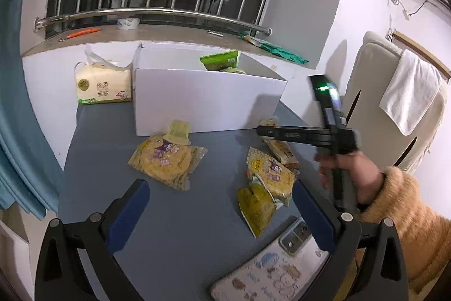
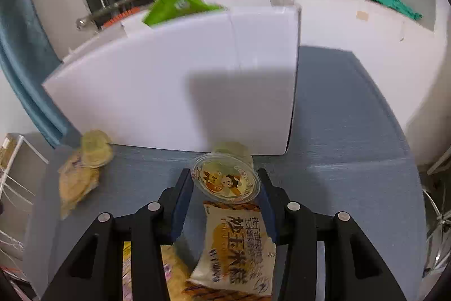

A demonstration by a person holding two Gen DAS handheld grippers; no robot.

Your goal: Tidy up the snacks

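On my far left a pack of tissues (image 1: 103,86) stands on the grey worktop (image 1: 180,222) just beside the white box (image 1: 203,100), which has a green packet (image 1: 220,61) poking out of its top. In front of the box lies a yellow snack bag (image 1: 167,160) with a small jelly cup (image 1: 177,130) resting on its far edge. My left gripper (image 1: 221,213) hangs over the worktop with its blue fingers (image 1: 129,213) spread wide and nothing between them. Further right, more snack bags (image 1: 270,174) lie in a loose pile, and a phone (image 1: 270,270) lies near me. My right gripper (image 2: 225,185) has its fingers closed in against the rim of a second jelly cup (image 2: 225,181), which sits just before the box wall, above a corn cake packet (image 2: 239,244).
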